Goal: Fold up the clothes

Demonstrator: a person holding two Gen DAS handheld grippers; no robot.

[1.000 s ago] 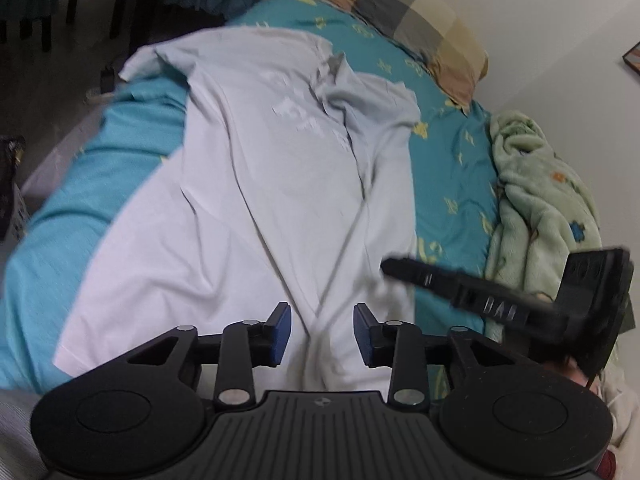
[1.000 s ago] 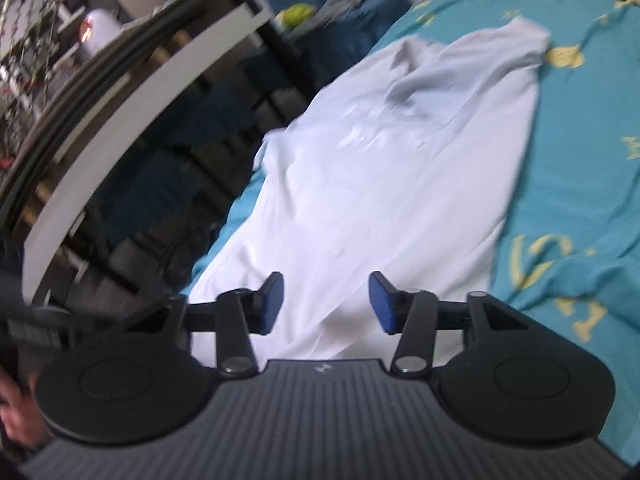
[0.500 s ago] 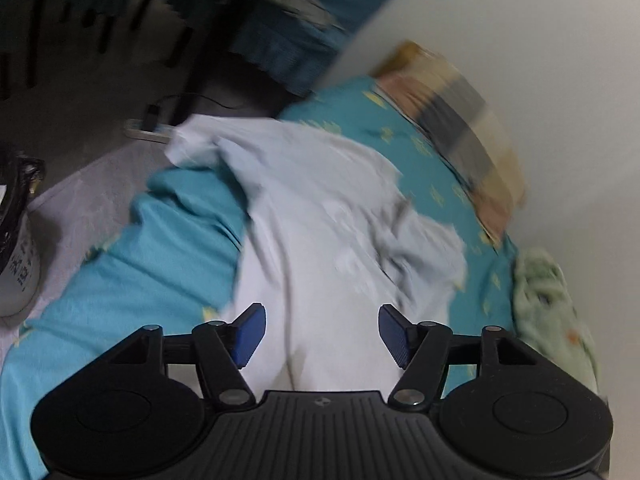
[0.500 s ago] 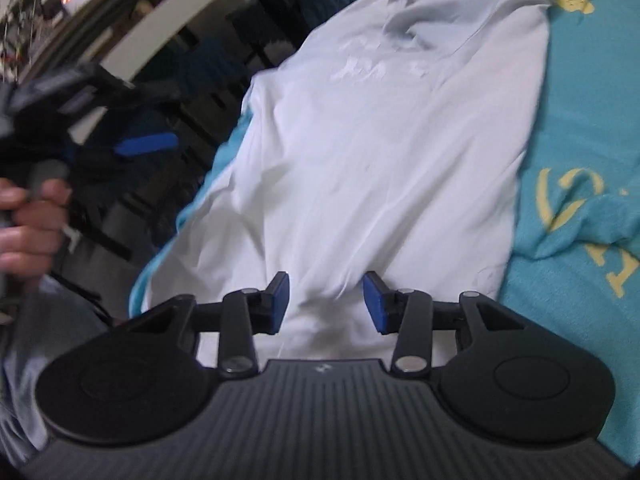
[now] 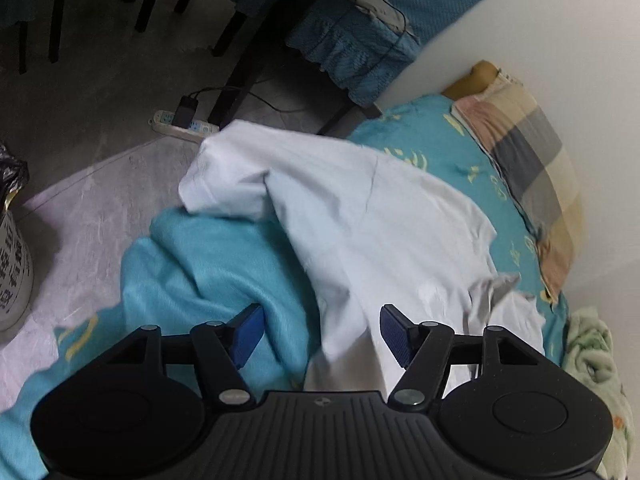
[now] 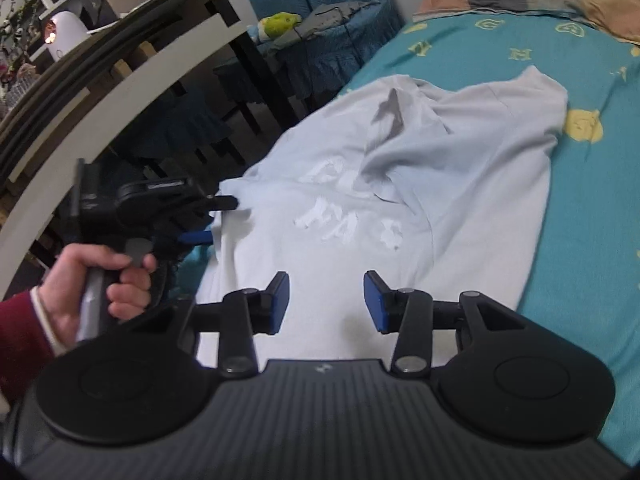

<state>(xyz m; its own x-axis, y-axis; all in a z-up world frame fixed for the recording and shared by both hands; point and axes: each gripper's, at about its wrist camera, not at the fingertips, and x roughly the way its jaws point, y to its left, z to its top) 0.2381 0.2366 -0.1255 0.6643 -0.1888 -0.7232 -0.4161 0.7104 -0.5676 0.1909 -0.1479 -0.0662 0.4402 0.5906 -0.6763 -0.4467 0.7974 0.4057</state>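
A white T-shirt [image 6: 420, 208] with white lettering lies spread on the teal bedspread [image 6: 592, 216], collar towards the pillow. In the left wrist view the T-shirt [image 5: 360, 224] has its left sleeve hanging over the bed's edge. My left gripper [image 5: 322, 330] is open and empty, over the shirt's left edge near the sleeve. It also shows in the right wrist view [image 6: 216, 218], held by a hand at the shirt's left side. My right gripper [image 6: 326, 300] is open and empty, low over the shirt's middle.
A checked pillow [image 5: 532, 168] lies at the head of the bed. A green blanket [image 5: 596, 360] lies at the right. Beside the bed stand a power strip [image 5: 184, 124] on the grey floor, dark chairs [image 6: 304, 56] and a white shelf [image 6: 120, 92].
My left gripper has swung left to the sleeve side of the shirt and opened wider. My right gripper has moved forward over the shirt's middle and opened a little wider.
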